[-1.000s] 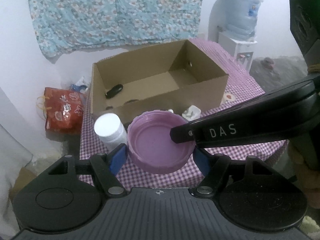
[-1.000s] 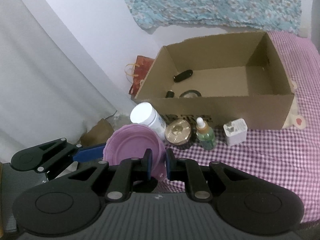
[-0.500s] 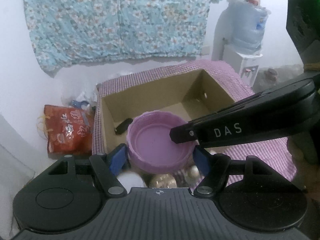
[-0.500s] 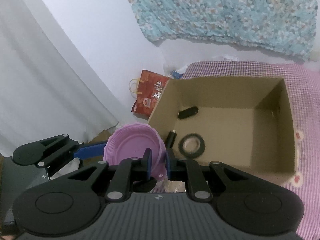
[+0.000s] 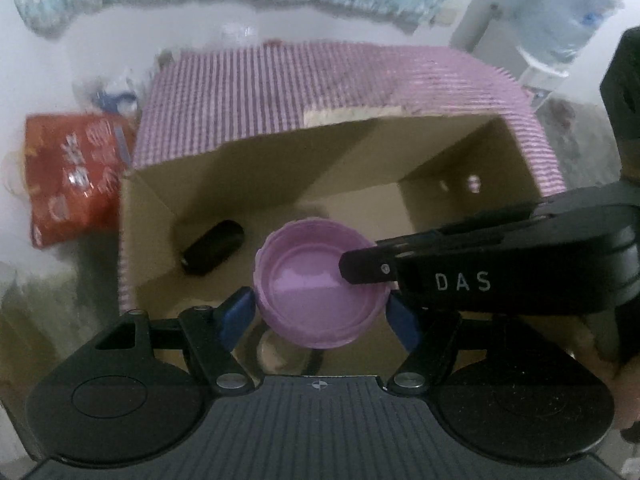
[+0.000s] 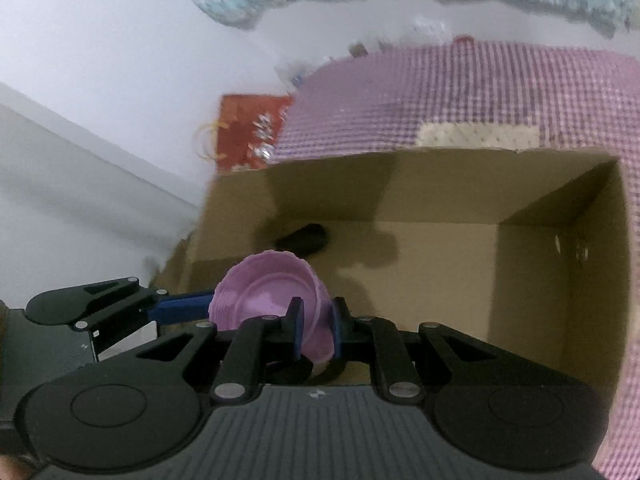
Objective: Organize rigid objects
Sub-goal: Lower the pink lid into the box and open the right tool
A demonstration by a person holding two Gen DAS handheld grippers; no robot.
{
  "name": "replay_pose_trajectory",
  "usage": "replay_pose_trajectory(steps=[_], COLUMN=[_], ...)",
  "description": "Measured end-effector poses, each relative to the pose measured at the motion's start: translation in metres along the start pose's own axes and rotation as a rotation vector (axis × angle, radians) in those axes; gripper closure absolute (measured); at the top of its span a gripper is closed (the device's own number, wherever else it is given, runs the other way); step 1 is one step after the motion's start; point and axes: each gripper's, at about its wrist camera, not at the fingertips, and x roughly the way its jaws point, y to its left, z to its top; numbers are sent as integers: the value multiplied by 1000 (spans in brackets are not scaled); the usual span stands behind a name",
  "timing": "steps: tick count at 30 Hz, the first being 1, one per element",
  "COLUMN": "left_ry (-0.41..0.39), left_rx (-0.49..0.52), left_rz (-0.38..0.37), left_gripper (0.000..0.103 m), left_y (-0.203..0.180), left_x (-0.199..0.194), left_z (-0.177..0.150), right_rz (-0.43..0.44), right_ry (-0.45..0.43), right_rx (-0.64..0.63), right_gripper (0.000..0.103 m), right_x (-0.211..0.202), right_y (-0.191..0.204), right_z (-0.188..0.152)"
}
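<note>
Two claws hold one purple lid (image 5: 320, 288) above the box (image 5: 360, 168): left claw (image 5: 318, 312) clamps its sides, right claw (image 6: 316, 330) pinches its rim from 3 o'clock. Black case (image 5: 212, 252) lies at 9 o'clock.

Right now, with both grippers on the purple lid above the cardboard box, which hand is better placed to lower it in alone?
Probably left: the left gripper spans the purple lid across its width; the right gripper only pinches its rim.
</note>
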Motion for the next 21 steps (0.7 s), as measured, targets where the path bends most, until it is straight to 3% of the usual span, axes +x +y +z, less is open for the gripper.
replay_pose_trajectory(steps=[4,13,17,21], left_ry=[60,116,107,82], left_rx=[-39,-61,-81,-82], left_rz=[8,61,72,88], left_gripper=[31,30,21,20], left_y=[5,8,11,8], left_x=[30,63,64,54], left_z=[14,25,27,27], right_rz=[-21,-37,-45,-30], right_ry=[52,98,93,79], right_rx=[7,-2,-2,25], right_gripper=[87,88,87,86], right_x=[32,75,83,81], right_y=[-19,-34,-38,-40], right_z=[18,30,35,36])
